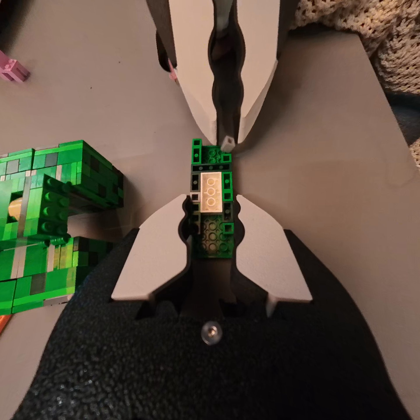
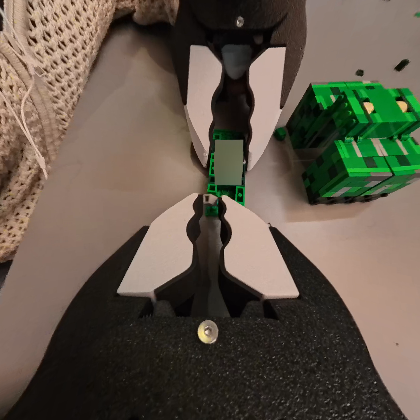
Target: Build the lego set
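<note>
1. A large green block assembly [image 1: 52, 213] is sitting finished-looking on the grey table [image 1: 306, 204], well apart from the work zone; in the right wrist view it is being seen as two stacked cube sections with studs and pale inserts exposed, so more is judged to attach there.
2. A narrow green sub-assembly [image 1: 212, 200] is being clamped on both long sides by the left gripper [image 1: 212, 200], fingers closed against it. A white brick [image 1: 211, 195] is already seated in its middle; dark green studded plate is showing at both ends.
3. A small white single-stud piece [image 1: 228, 143] is being pinched at the fingertips of the right gripper [image 1: 227, 141], jaws nearly together on it, tilted, at the far end of the sub-assembly beside a green corner brick. It is not being read as seated yet; contact with the studs cannot be told.
4. In the right wrist view the same piece [image 2: 207, 198] is being held at the right gripper's tips [image 2: 210, 198], just above the sub-assembly's near end [image 2: 227, 195].
5. Loose parts are being left: a pink piece [image 1: 12, 70] at the table edge, dark bits [image 2: 401, 64] and a small green brick [image 2: 280, 133] near the big assembly.
6. Judgement: mid-build; sub-assembly partly filled, joining to main body pending.
</note>
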`<move>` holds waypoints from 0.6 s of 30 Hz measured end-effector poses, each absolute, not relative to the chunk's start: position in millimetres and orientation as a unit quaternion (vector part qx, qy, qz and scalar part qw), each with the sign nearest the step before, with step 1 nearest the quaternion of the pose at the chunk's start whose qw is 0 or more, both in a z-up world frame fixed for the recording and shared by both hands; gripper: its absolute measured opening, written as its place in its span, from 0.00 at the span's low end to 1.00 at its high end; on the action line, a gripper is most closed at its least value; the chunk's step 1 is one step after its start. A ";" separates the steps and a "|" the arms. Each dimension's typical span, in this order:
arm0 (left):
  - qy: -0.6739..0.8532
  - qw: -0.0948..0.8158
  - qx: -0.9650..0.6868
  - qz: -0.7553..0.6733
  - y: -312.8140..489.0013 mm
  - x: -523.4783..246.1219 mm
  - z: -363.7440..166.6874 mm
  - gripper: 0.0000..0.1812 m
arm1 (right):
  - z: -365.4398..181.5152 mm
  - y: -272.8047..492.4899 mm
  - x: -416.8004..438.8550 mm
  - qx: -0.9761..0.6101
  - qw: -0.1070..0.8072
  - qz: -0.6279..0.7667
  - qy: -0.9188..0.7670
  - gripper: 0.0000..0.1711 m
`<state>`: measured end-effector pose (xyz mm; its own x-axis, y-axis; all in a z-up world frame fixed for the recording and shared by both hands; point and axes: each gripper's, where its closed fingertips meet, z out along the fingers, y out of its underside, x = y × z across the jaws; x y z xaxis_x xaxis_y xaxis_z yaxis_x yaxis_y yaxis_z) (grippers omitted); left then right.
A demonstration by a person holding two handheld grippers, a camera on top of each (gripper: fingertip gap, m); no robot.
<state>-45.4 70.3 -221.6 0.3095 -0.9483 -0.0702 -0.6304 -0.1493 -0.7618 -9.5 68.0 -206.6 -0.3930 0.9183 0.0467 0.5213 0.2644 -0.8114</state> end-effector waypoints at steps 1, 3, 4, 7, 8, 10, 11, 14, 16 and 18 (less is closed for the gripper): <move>0.544 0.359 -0.725 -0.221 70.4 -45.4 -221.6 0.19 | -207.7 68.1 -8.7 -0.476 0.275 0.361 -0.754 0.07; 0.544 0.359 -0.725 -0.221 70.4 -45.5 -221.7 0.19 | -209.3 69.0 -9.0 -0.476 0.280 0.351 -0.756 0.06; 0.544 0.359 -0.725 -0.221 70.3 -45.5 -221.7 0.19 | -209.4 68.3 -9.1 -0.478 0.274 0.355 -0.755 0.04; 0.544 0.359 -0.725 -0.221 70.4 -45.5 -221.9 0.19 | -208.2 69.4 -9.9 -0.487 0.269 0.363 -0.747 0.03; 0.544 0.359 -0.725 -0.221 70.3 -45.6 -221.9 0.19 | -207.6 69.6 -10.0 -0.486 0.272 0.363 -0.747 0.04; 0.544 0.359 -0.725 -0.222 70.3 -45.5 -222.0 0.19 | -207.6 69.5 -10.0 -0.483 0.276 0.361 -0.749 0.06; 0.544 0.359 -0.725 -0.222 70.3 -45.5 -222.0 0.19 | -207.9 69.2 -9.9 -0.482 0.275 0.361 -0.749 0.06; 0.544 0.359 -0.725 -0.222 70.3 -45.6 -222.2 0.19 | -208.6 68.7 -9.4 -0.485 0.268 0.363 -0.749 0.06; 0.544 0.359 -0.725 -0.222 70.3 -45.7 -222.3 0.19 | -209.1 68.4 -9.5 -0.489 0.264 0.364 -0.747 0.07; 0.544 0.359 -0.725 -0.222 70.3 -45.8 -222.4 0.19 | -210.0 66.5 -10.0 -0.490 0.261 0.363 -0.748 0.09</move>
<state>-45.8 70.3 -222.4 0.3087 -0.9487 -0.0688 -0.6303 -0.1499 -0.7618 -10.0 66.5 -210.0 -0.3834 0.9229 0.0342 0.5440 0.2557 -0.7992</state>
